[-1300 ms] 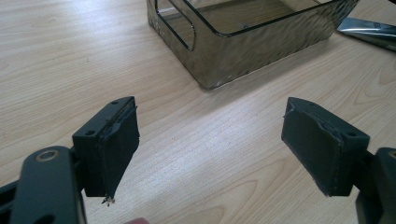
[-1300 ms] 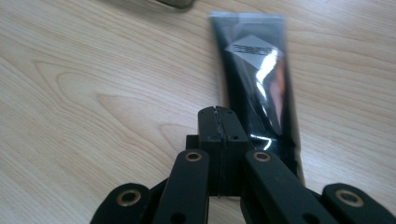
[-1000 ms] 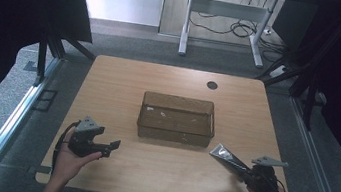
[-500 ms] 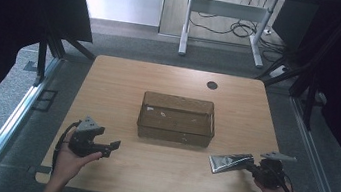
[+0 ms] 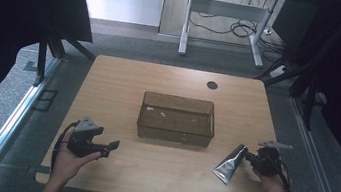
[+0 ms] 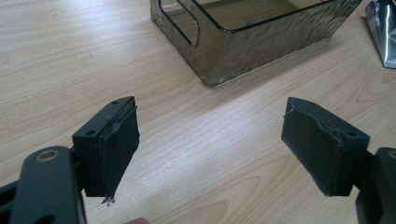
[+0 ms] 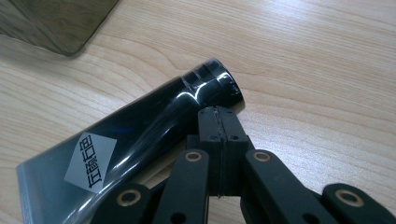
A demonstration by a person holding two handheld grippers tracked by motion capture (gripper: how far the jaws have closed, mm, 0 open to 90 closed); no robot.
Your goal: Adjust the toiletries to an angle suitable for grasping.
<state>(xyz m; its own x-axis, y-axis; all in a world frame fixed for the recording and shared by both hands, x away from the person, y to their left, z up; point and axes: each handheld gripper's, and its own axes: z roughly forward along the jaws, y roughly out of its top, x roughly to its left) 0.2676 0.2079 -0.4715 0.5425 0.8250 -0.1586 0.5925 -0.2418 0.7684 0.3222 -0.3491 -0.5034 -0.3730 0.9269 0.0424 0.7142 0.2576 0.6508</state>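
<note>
A black squeeze tube [image 5: 230,164] with a silvery crimped end lies flat on the wooden table, right of centre near the front. My right gripper [image 5: 250,159] is shut, and its tips rest against the tube's cap end. In the right gripper view the pads meet [image 7: 219,116] with nothing between them, and the tube [image 7: 140,140] lies just to their left. My left gripper [image 5: 109,149] is held open at the front left. Its pads [image 6: 112,149] stand wide apart over bare wood. The tube's crimped end [image 6: 384,28] shows at the far right of the left gripper view.
A clear smoky plastic bin [image 5: 175,132] stands in the middle of the table, holding only a few small scraps. A round cable hole [image 5: 212,85] sits at the back right. Dark curtains and a desk frame [image 5: 223,27] stand beyond the table.
My right hand has moved away from the table's front edge. The tube has swung, so its crimped end now points toward the front left. The left hand has stayed put.
</note>
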